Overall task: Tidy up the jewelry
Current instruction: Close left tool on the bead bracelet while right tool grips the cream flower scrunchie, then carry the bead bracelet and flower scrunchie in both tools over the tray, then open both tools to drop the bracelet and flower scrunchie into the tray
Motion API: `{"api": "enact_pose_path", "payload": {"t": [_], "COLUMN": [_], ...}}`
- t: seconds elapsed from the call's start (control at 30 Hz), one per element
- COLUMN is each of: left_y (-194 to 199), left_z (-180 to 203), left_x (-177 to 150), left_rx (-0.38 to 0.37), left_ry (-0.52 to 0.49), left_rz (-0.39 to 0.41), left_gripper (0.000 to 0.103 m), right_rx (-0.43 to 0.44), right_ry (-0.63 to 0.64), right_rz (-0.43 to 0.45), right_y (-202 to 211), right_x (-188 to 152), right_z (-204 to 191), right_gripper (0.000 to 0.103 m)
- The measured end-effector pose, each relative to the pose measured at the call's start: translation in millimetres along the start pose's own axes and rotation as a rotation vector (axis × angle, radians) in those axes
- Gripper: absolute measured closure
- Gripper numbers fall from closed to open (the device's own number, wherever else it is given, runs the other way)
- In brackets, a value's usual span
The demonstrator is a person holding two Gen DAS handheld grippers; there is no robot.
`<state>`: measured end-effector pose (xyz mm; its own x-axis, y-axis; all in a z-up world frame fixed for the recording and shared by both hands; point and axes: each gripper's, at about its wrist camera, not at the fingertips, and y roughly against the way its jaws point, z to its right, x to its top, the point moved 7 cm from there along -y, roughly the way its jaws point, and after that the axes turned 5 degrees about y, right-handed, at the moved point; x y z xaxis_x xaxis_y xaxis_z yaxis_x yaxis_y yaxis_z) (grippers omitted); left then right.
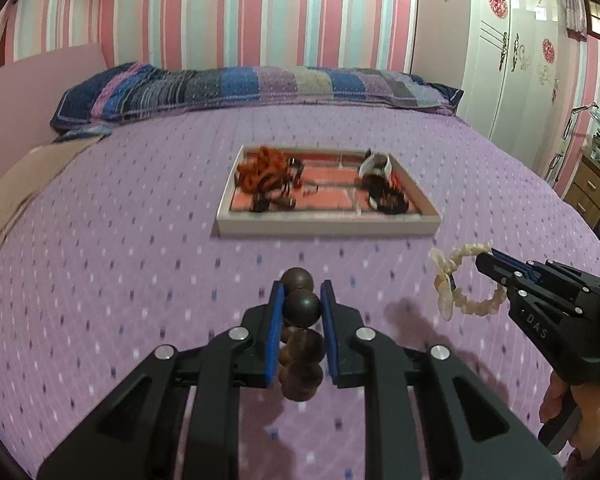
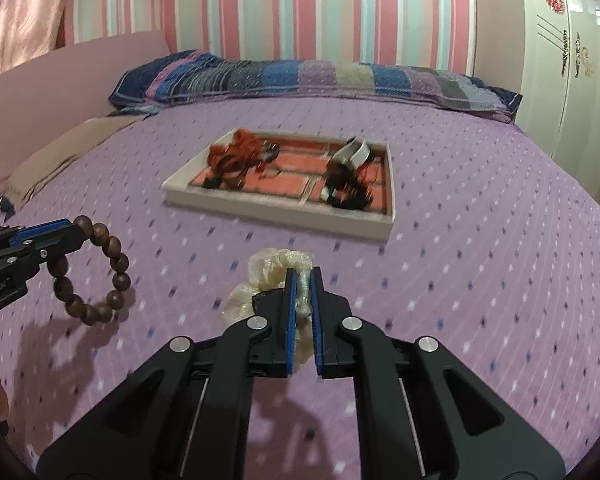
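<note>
My left gripper point(image 1: 301, 292) is shut on a brown wooden bead bracelet point(image 1: 300, 308), which hangs above the purple bedspread; the right wrist view shows that gripper point(image 2: 74, 226) at the left with the bracelet point(image 2: 118, 268) dangling from it. My right gripper point(image 2: 303, 278) is shut on a cream shell bracelet point(image 2: 278, 264), and in the left wrist view this gripper point(image 1: 485, 258) appears at the right with the shell bracelet point(image 1: 470, 308) hanging off it. A white jewelry tray point(image 1: 324, 226) point(image 2: 268, 206) with salmon compartments lies further up the bed. It holds an orange bead pile point(image 1: 262, 168) and a dark tangle point(image 1: 384, 192).
A patchwork pillow point(image 1: 240, 88) lies across the head of the bed against a striped wall. A white wardrobe point(image 1: 512, 60) stands at the right, with a wooden drawer unit point(image 1: 590, 188) beside it. A hand point(image 1: 560, 400) holds the right gripper's handle.
</note>
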<state>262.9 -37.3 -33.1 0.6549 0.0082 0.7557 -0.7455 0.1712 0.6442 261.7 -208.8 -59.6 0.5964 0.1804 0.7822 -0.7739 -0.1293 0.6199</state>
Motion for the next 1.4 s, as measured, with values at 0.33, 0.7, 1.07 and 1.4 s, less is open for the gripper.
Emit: {"api": "enact_pose_path", "payload": {"t": [0.33, 0.7, 1.07, 1.4], "left_y": [-43, -136, -207, -229], "left_z": [9, 0, -40, -72], "left_x": [88, 128, 114, 86], "left_rx": [0.007, 0.019, 0.085, 0.177], "left_ry": [-0.012, -0.019, 0.035, 0.060], "left_rz": [0.053, 0.040, -0.024, -0.102], "left_gripper": [0.084, 0.084, 0.084, 0.084], "right_rx": [-0.043, -0.077, -0.113, -0.148], "right_ry": [-0.080, -0.127, -0.132, -0.139], "right_rz": [0.025, -0.011, -0.076, -0.182], "right_y": [-51, -133, -183, -202], "right_x": [72, 90, 79, 46], "right_z": [41, 55, 59, 55], "right_gripper": [0.095, 0.095, 0.095, 0.093]}}
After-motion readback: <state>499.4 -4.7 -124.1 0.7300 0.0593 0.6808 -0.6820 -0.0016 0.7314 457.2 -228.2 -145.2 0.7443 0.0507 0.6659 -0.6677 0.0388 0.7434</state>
